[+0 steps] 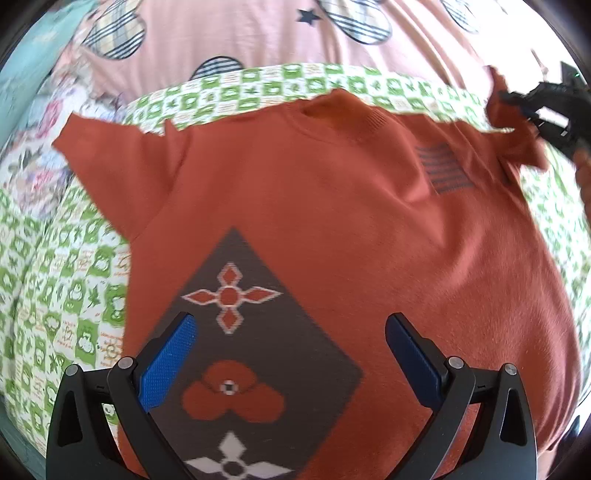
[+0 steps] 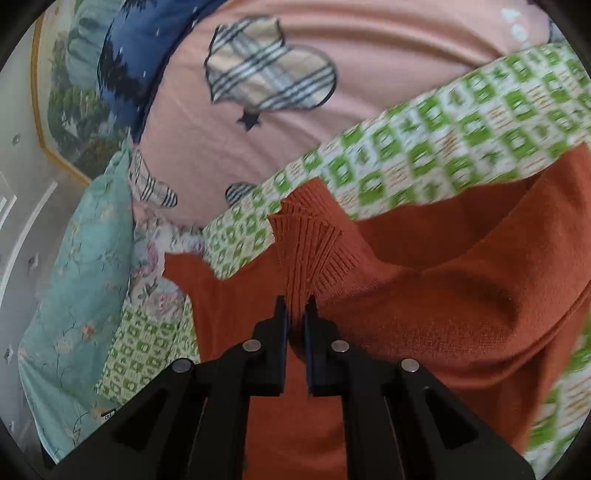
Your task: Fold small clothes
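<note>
rust-orange sweater (image 1: 332,206) spread front-up on green-and-white patterned sheet (image 1: 55,295); left gripper (image 1: 290,354) hovering over its dark diamond motif, jaws released; right gripper (image 2: 295,314) clenched on ribbed sleeve cuff (image 2: 306,240), sleeve lifted off the sheet

Spread flat on the patterned sheet (image 1: 74,266), a small sweater (image 1: 332,206), neckline toward the far side. Behind the sheet, a quilt (image 1: 240,33); at far left, a pile of other cloths (image 1: 40,173) and beside it a pillow (image 2: 85,258). Above the lower front of the sweater, jaws wide apart, the left gripper (image 1: 290,332). At the right sleeve, lifted off the sheet, the right gripper (image 2: 295,314), with the ribbed cuff (image 2: 306,243) pinched between its fingers.
</note>
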### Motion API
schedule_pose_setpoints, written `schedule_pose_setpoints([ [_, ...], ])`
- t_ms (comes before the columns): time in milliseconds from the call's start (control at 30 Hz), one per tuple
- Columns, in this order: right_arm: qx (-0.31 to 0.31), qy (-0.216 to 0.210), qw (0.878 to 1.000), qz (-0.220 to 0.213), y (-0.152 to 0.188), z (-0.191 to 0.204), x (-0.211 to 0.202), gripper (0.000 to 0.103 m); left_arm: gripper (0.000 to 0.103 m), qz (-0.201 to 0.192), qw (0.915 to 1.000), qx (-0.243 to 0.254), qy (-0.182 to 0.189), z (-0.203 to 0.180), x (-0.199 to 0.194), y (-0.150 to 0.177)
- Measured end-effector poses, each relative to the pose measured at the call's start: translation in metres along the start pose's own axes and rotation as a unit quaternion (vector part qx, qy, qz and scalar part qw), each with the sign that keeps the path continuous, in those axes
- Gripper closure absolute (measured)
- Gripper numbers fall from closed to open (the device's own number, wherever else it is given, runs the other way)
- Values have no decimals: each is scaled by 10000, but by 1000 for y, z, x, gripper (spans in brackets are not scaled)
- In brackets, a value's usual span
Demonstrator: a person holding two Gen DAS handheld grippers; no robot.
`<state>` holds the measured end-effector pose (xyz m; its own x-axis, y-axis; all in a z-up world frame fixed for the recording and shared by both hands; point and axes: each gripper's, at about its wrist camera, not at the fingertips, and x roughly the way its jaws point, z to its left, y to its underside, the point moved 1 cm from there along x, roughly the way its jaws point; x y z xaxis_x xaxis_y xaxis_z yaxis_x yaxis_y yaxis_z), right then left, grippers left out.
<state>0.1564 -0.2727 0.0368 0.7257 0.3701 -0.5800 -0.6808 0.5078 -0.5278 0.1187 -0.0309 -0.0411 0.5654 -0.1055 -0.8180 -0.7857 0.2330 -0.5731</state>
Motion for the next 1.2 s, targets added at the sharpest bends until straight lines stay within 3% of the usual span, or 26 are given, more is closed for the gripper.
schedule_pose_setpoints([
  [167, -124, -385, 9959, 814, 24, 43, 94, 94, 1, -40, 9993, -351, 101, 31, 1, -1],
  [333, -148, -781, 9886, 1277, 35, 68, 156, 94, 1, -10, 9969, -687, 385, 55, 9, -1],
  [433, -100, -827, 9863, 1425, 40, 70, 173, 86, 1, -18, 9936, -952, 616, 68, 14, -2],
  [467, -32, -838, 9855, 1476, 41, 68, 175, 75, 1, -25, 9920, -1048, 700, 73, 16, -3],
  [500, 59, -880, 9854, 1458, 41, 66, 173, 59, 1, -20, 9908, -1120, 755, 76, 19, -5],
  [567, 169, -955, 9868, 1295, 38, 60, 159, 49, 1, -45, 9874, -1282, 927, 83, 24, -10],
  [733, 225, -844, 9938, 687, 31, 42, 97, 49, 1, -24, 9794, -1579, 1258, 91, 43, -28],
  [1000, 698, -374, 9960, -402, 46, -8, -19, 49, 2, 72, 9620, -2070, 1781, 93, 106, -87],
  [1033, 728, -308, 9958, -460, 48, -12, -28, 49, 6, 43, 9603, -2133, 1796, 94, 114, -94],
  [1100, 728, -189, 9955, -575, 53, -19, -46, 49, 39, -116, 9600, -2157, 1780, 99, 123, -105],
  [1133, 717, -141, 9955, -605, 54, -21, -51, 49, 67, -125, 9599, -2132, 1818, 101, 126, -109],
  [1167, 701, -81, 9955, -637, 56, -25, -58, 49, 88, -104, 9585, -2129, 1893, 104, 127, -110],
  [1200, 709, -26, 9953, -657, 58, -29, -63, 49, 94, -149, 9569, -2132, 1965, 108, 124, -108],
])
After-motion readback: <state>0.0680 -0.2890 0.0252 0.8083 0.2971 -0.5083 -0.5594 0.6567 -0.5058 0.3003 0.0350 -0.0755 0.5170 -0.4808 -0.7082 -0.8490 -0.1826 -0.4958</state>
